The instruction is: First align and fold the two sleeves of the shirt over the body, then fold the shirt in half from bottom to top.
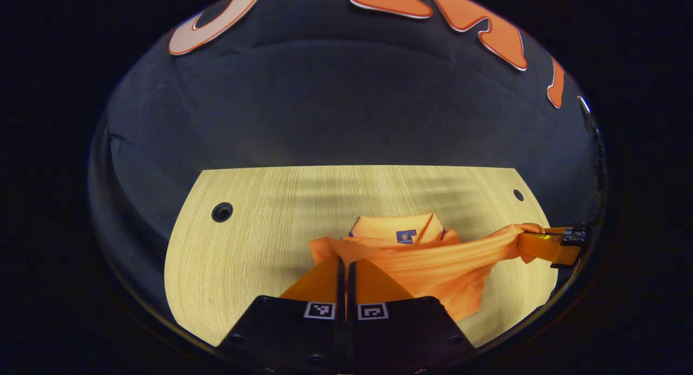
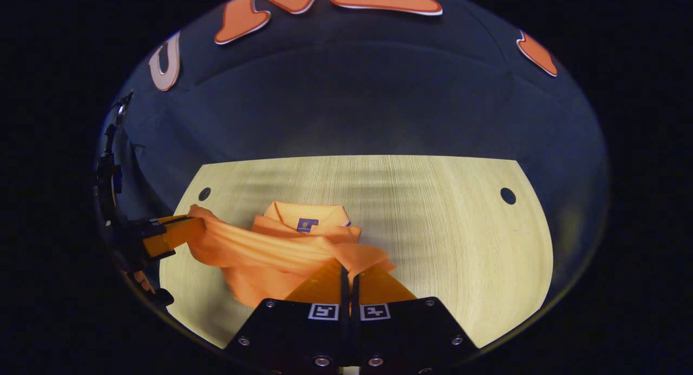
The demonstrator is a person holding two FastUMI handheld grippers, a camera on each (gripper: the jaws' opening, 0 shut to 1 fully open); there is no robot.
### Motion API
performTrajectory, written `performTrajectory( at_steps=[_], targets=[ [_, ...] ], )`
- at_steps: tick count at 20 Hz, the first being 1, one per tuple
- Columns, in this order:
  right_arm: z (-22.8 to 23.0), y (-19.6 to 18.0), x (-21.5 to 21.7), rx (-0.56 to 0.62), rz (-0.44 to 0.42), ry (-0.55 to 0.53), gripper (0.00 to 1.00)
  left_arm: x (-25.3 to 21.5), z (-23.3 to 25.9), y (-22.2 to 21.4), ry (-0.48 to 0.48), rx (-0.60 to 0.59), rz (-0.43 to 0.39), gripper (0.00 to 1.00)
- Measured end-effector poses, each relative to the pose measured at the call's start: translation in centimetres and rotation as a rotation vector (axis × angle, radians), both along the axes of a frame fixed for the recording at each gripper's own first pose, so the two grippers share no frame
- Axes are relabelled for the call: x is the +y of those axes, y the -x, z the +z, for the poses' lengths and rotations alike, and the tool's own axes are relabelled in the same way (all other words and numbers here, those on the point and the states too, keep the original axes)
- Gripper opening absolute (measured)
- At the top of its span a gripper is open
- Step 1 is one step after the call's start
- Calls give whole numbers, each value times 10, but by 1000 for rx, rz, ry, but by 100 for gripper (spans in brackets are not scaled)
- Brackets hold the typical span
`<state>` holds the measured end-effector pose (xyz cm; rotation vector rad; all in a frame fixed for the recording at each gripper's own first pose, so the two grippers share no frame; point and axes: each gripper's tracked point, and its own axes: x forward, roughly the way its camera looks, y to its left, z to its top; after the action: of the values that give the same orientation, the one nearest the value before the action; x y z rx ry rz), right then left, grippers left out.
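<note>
L claw [image 1: 345, 267] clenched on orange shirt [image 1: 411, 258] hem; R claw [image 2: 346, 269] clenched on opposite hem corner. Shirt stretched between claws, collar on wood counter [image 1: 260, 202]. Neck label [image 1: 406, 236] purple, text unreadable.

Left gripper view: left gripper [image 1: 345, 262] at bottom centre, fingers pressed together on a fold of the shirt [image 1: 411, 258]. Shirt lies on the table [image 1: 260, 223], just ahead and to the right of the fingers. Collar [image 1: 398, 230] lies beyond the fingertips, toward the table's far edge. Stretched edge of cloth runs right from the fingers to the right gripper [image 1: 533, 244], which grips its end at the far right. One table hole [image 1: 222, 211] far left of the fingers, another [image 1: 518, 195] far right.

Right gripper view: right gripper [image 2: 346, 267] pinches cloth at its tips; shirt spreads ahead and left; left gripper at far left.
</note>
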<state>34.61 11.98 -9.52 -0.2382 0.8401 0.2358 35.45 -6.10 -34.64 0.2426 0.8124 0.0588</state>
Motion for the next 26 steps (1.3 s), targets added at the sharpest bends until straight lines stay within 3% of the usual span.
performTrajectory(
  at_steps=[6,8,10,11,14,15,18,26],
  targets=[
    [-38,-28,0,51,-43,-5,2,17,-39,-18,-44,65,28,2],
    [-47,-36,-3,34,-56,6,13,19,-40,-27,-47,41,31,9],
    [-50,-40,-4,30,-62,0,15,23,-40,-30,-66,37,25,12],
    [-49,-40,-2,32,-54,-11,36,23,-41,-33,-69,36,24,17],
    [-44,-40,-1,13,-52,-26,100,25,-33,-34,-72,-15,43,79],
    [-41,-38,-1,6,-52,-35,100,24,-27,-33,-66,-32,47,100],
    [-23,-34,2,-27,-52,-63,99,23,2,-30,-62,-116,71,99],
    [78,7,22,-228,-8,-167,99,-13,121,10,-66,-348,8,99]
  ],
)
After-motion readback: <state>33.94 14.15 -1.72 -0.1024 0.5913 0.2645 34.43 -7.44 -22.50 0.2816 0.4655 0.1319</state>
